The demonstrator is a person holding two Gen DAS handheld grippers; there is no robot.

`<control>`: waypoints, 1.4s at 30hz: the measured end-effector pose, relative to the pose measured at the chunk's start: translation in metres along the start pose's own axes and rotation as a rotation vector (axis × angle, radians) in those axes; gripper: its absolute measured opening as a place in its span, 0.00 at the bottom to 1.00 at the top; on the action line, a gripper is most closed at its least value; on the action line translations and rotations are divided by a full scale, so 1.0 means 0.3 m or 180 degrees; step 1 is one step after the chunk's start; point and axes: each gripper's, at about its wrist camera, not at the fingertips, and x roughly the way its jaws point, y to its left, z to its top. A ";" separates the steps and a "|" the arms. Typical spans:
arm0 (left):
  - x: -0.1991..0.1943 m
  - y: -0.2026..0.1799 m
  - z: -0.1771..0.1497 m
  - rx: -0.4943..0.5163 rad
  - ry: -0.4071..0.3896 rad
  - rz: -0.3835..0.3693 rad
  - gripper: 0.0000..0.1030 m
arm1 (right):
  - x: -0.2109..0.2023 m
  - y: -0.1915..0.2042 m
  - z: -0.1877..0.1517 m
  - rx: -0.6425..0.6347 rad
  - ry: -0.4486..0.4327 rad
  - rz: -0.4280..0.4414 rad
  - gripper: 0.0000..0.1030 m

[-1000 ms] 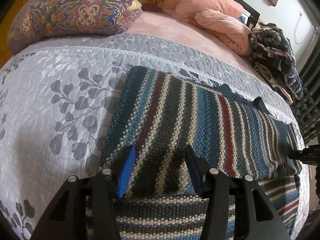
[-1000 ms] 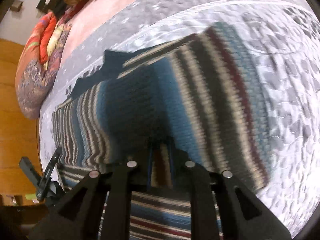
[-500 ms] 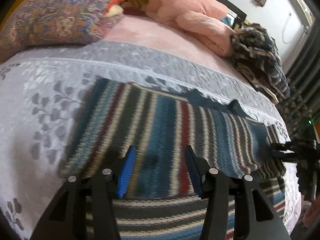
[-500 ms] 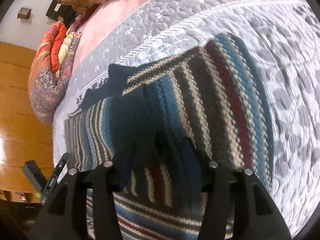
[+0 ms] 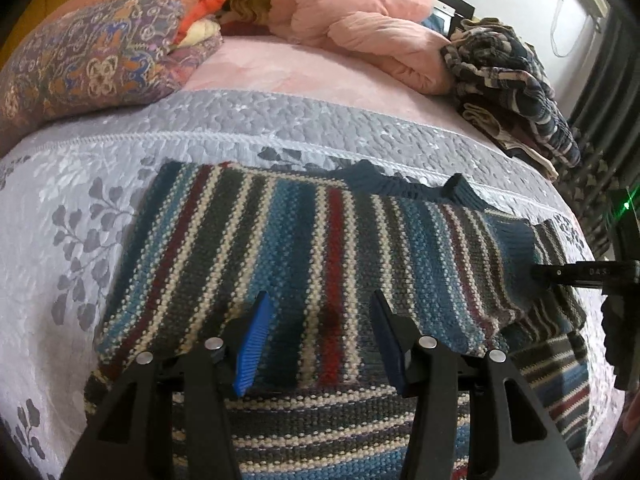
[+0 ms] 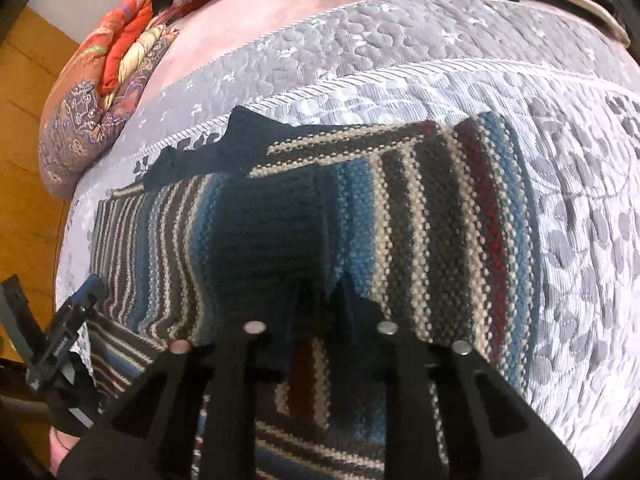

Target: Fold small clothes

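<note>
— Place of the sweater (image 5: 320, 248)?
— Flat on the grey quilt (image 5: 80, 184), stripes running away from the left camera. Folded over itself: an upper layer across a lower one, with the lower stripes lying crosswise near the cameras. Dark blue collar at the far edge.
— Left claw (image 5: 320, 312)?
— Wide open, blue pads (image 5: 256, 336) well apart, low over the near edge of the upper layer. Nothing held.
— Right claw (image 6: 322, 304)?
— Narrowed, fingers close together over the dark blue cuff. Fabric between and around the tips, dark on dark. Cannot tell whether pinching the cuff or only just above it. From the left camera, seen at the right edge with one tip against that cuff.
— Around the sweater?
— Patterned pillow (image 5: 88, 60) at the far left, on a pink sheet beyond the quilt. Pink blanket (image 5: 360, 20) bunched at the head of the bed. Pile of plaid clothes (image 5: 508, 80) at the far right, well apart from the sweater.
</note>
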 end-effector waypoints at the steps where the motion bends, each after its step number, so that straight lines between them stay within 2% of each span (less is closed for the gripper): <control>1: -0.002 -0.004 -0.001 0.0003 0.0000 -0.0004 0.50 | -0.012 -0.004 -0.001 0.0020 -0.0003 0.0028 0.11; 3: -0.006 -0.011 -0.005 0.0018 -0.0002 -0.0013 0.50 | -0.035 -0.016 -0.004 0.0073 -0.0003 0.0105 0.08; 4: -0.008 -0.016 -0.006 0.0036 -0.0008 -0.0009 0.50 | -0.049 -0.025 -0.006 0.0122 0.0001 0.0149 0.01; 8: -0.023 -0.034 -0.008 0.0105 -0.0053 0.0003 0.50 | -0.102 -0.052 -0.013 0.0251 0.0048 0.0399 0.01; 12: -0.035 -0.044 -0.010 0.0140 -0.0080 -0.0015 0.50 | -0.130 -0.045 -0.014 0.0112 0.0008 0.0310 0.00; 15: -0.043 -0.052 -0.009 0.0177 -0.0107 -0.0002 0.50 | -0.114 -0.063 -0.010 0.0194 0.0028 0.0344 0.05; 17: -0.048 -0.059 -0.008 0.0209 -0.0129 0.0012 0.50 | -0.089 -0.072 -0.003 0.0242 0.0081 0.0395 0.18; 19: -0.051 -0.064 -0.005 0.0224 -0.0143 0.0006 0.50 | -0.066 -0.072 0.003 0.0241 0.0062 0.0325 0.41; 20: -0.052 -0.066 -0.004 0.0226 -0.0147 -0.0001 0.50 | -0.052 -0.069 0.005 0.0229 0.0058 0.0274 0.44; 24: -0.051 -0.069 -0.005 0.0236 -0.0147 -0.0003 0.50 | 0.001 -0.046 0.003 0.0202 0.0082 0.0228 0.44; 26: -0.050 -0.067 -0.005 0.0230 -0.0146 -0.0010 0.50 | 0.006 -0.003 0.002 0.0018 0.0046 0.0136 0.35; 27: -0.050 -0.067 -0.005 0.0234 -0.0149 -0.0009 0.50 | 0.007 0.016 0.001 -0.0074 0.0039 0.0087 0.23; 30: -0.050 -0.066 -0.004 0.0229 -0.0145 -0.0014 0.50 | -0.003 0.039 -0.005 -0.0207 -0.0008 -0.0012 0.12; 40: -0.043 -0.058 -0.009 0.0207 -0.0114 -0.0033 0.50 | -0.131 0.000 -0.004 0.0010 0.0019 0.0395 0.08; 42: -0.031 -0.051 -0.011 0.0208 -0.0081 -0.0028 0.50 | -0.146 -0.002 -0.001 0.0022 0.0027 0.0400 0.04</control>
